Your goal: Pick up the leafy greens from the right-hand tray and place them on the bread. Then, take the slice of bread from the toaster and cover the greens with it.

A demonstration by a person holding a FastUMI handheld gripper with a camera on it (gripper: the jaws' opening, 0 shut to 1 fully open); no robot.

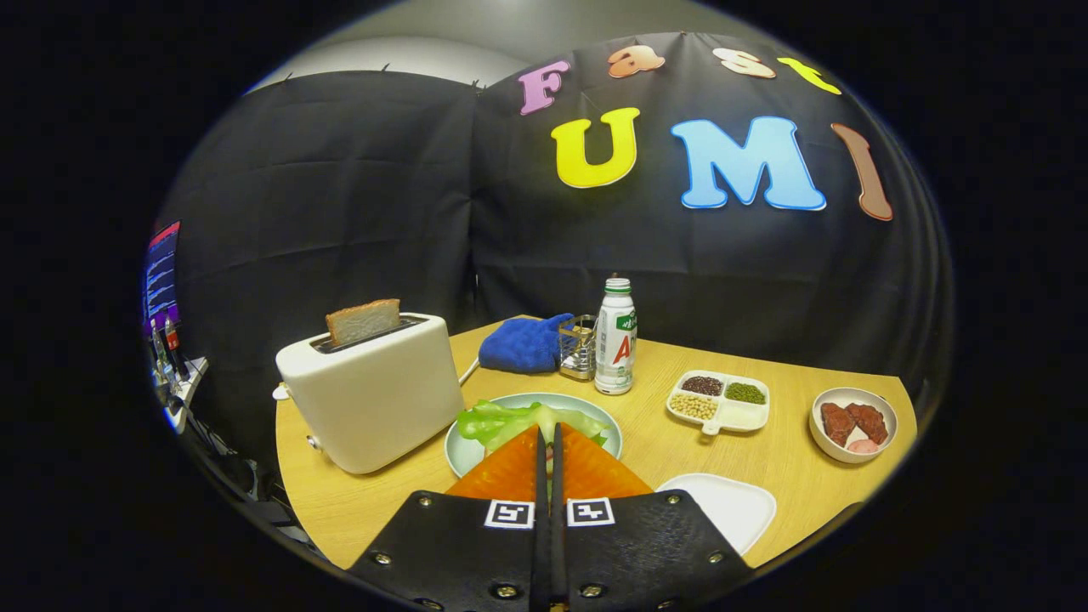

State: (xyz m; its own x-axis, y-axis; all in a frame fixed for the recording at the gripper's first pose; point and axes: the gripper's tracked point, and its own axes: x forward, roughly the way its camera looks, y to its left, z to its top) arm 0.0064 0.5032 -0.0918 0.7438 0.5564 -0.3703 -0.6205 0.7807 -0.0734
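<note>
Toast [363, 320] stood in the white toaster [370, 393] at ten o'clock from my tongs [549, 438]. Their orange fingers [501, 476] were clenched together, nothing clearly gripped, tips over the leafy greens [501, 421] on the plate [463, 455]. At four o'clock lay the white tray [731, 506] on the desk [773, 450].

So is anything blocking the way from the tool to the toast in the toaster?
Nothing visible does. The tool, fingers nearly closed, sits over the leafy greens on the plate. The slice of bread sticks up from the toaster just beside it, uncovered.
</note>
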